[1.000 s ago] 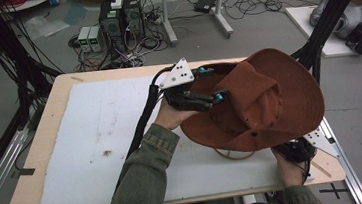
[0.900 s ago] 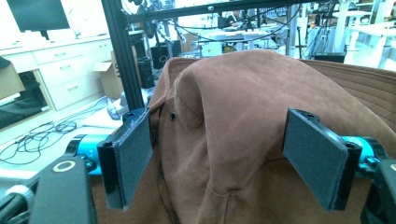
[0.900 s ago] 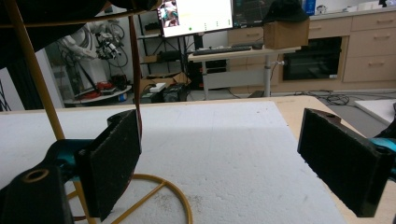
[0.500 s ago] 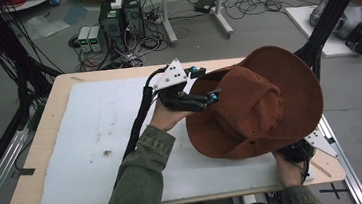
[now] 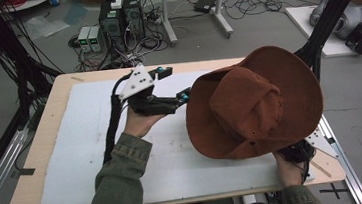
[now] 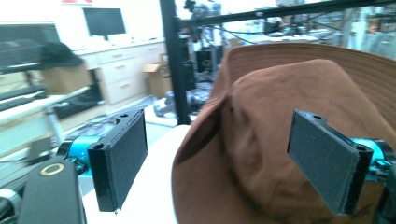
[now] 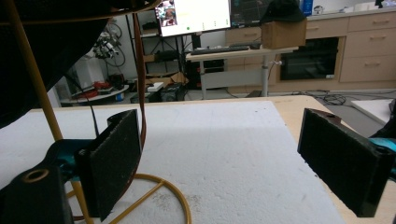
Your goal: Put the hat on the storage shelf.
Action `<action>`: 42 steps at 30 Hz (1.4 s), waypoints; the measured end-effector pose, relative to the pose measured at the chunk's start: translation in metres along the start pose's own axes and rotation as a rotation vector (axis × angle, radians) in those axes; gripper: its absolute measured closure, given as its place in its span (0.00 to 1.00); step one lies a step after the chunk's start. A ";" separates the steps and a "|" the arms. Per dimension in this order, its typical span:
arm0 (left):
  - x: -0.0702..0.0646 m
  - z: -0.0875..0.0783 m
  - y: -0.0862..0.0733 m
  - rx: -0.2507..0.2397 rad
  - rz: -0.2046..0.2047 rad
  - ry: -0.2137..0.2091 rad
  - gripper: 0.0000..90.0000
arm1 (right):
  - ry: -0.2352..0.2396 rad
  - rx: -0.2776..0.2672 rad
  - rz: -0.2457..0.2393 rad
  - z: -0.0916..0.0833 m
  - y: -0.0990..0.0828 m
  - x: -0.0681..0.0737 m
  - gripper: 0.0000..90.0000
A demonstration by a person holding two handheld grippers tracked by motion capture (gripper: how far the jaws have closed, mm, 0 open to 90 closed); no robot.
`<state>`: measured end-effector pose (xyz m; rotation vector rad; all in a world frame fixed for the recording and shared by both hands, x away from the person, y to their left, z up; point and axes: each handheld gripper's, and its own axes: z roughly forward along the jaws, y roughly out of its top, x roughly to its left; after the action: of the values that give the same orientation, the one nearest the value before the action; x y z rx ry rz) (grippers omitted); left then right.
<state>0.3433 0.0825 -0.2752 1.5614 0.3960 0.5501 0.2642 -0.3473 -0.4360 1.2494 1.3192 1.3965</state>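
Observation:
A brown wide-brimmed hat sits tilted over the right side of the table, on a yellow wire stand whose ring base rests on the white mat. My left gripper is open just left of the brim and holds nothing. In the left gripper view the hat rises just beyond its spread jaws. My right gripper is open low over the mat, beside the stand and below the hat's dark underside. In the high view its tips are hidden under the brim.
A white foam mat covers most of the wooden table. The hat's brown cord hangs beside the stand. Black frame posts stand at the table's right; computers and cables lie on the floor beyond.
My left gripper has come off the hat's brim, opened and drawn back to the left. The hat has settled to the right with its crown up. The right hand has stayed put.

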 end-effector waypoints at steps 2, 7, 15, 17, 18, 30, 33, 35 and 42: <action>0.004 -0.019 -0.004 -0.008 -0.001 0.049 0.22 | -0.007 -0.005 0.000 -0.001 0.000 -0.001 0.14; 0.011 -0.061 -0.020 -0.007 -0.008 0.159 0.22 | -0.019 -0.008 0.009 -0.004 0.000 -0.001 0.14; 0.021 -0.118 -0.051 0.014 -0.030 0.337 0.20 | -0.036 -0.018 0.004 -0.009 0.001 -0.002 0.14; 0.022 -0.130 -0.057 0.028 -0.034 0.376 0.20 | -0.041 -0.018 0.005 -0.011 0.001 -0.002 0.14; 0.022 -0.135 -0.061 0.042 -0.029 0.398 0.20 | -0.042 -0.019 0.006 -0.011 0.001 -0.003 0.14; 0.018 -0.191 -0.103 0.060 -0.087 0.651 0.20 | -0.061 -0.025 0.005 -0.015 0.000 -0.005 0.14; 0.015 -0.204 -0.113 0.059 -0.106 0.710 0.20 | -0.060 -0.027 0.001 -0.014 0.000 -0.006 0.14; 0.013 -0.212 -0.119 0.044 -0.116 0.759 0.20 | -0.059 -0.024 -0.002 -0.014 0.000 -0.006 0.14; 0.006 -0.233 -0.133 0.043 -0.137 0.869 0.20 | -0.053 -0.018 -0.001 -0.013 0.000 -0.004 0.14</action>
<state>0.2272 0.2871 -0.4035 1.2540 1.1636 1.1069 0.2520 -0.3534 -0.4361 1.2649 1.2692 1.3626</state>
